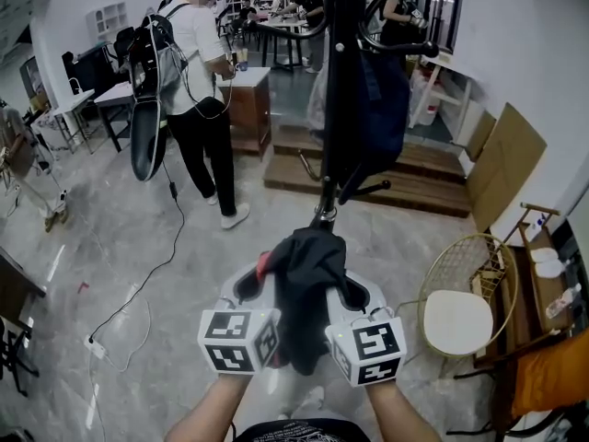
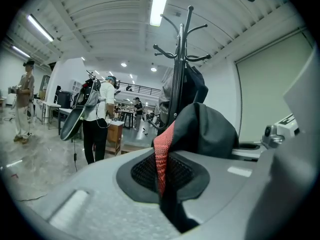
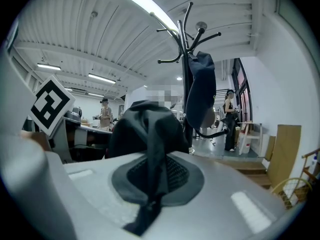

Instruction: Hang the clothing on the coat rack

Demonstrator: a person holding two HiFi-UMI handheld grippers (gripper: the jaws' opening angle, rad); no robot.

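Observation:
A black garment (image 1: 304,274) with a red knit strip (image 2: 162,149) hangs bunched between my two grippers, low in the head view. My left gripper (image 1: 253,282) is shut on its red-edged fold, and the cloth (image 2: 210,129) humps up over the jaws. My right gripper (image 1: 354,291) is shut on another black fold (image 3: 145,129). The black coat rack (image 1: 331,109) stands straight ahead, just beyond the garment. Its curved hooks (image 3: 175,31) rise above both grippers. A dark blue garment (image 1: 382,90) hangs on the rack's right side.
A person in a white shirt (image 1: 198,81) stands at the left beside a wooden cabinet (image 1: 248,104). A cable and power strip (image 1: 97,343) lie on the floor. A gold wire chair (image 1: 460,311) stands to the right, and wooden steps (image 1: 414,187) lie behind the rack.

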